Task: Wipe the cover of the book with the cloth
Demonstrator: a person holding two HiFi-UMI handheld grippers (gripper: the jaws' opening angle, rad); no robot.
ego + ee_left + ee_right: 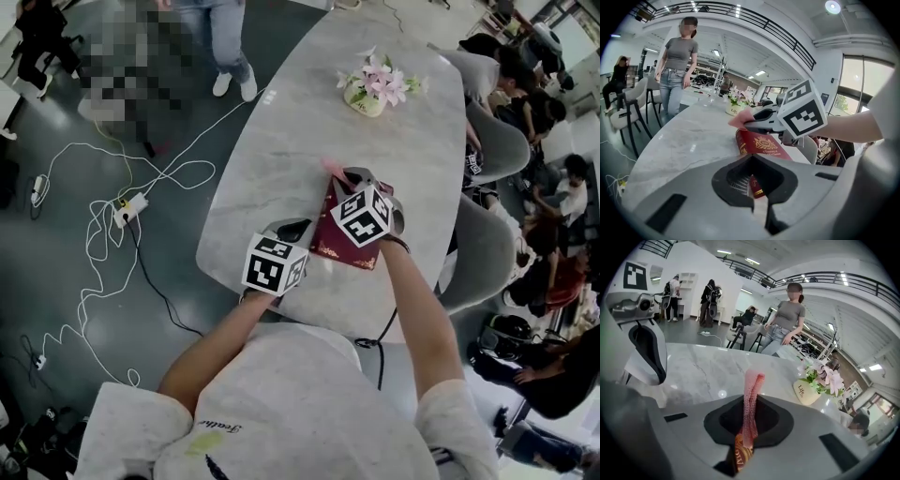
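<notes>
Closest to the person, the left claw (755,187) is closed on the near corner of the dark red hardback book with a gold emblem (339,251), at about seven o'clock on the cover, and appears to be pinning it down. The book lies flat on the oval grey-veined marble table (281,141), near the edge facing the person. Above its far end, at about twelve o'clock on the cover, the right claw (747,437) grips a thin pink knitted cloth (751,394). The jaws are shut on the fabric, which stands up between them and hangs down to the gilt lettering below.

Both tools seem to be in place and the cloth has reached the cover. The pictures show no dust or wiped streak, so how much has been cleaned cannot be told. Most of the cover, from the far end back toward six o'clock, probably remains to be wiped.

Farther off at twelve o'clock stands a cream pot of pink and white flowers (373,86).
</notes>
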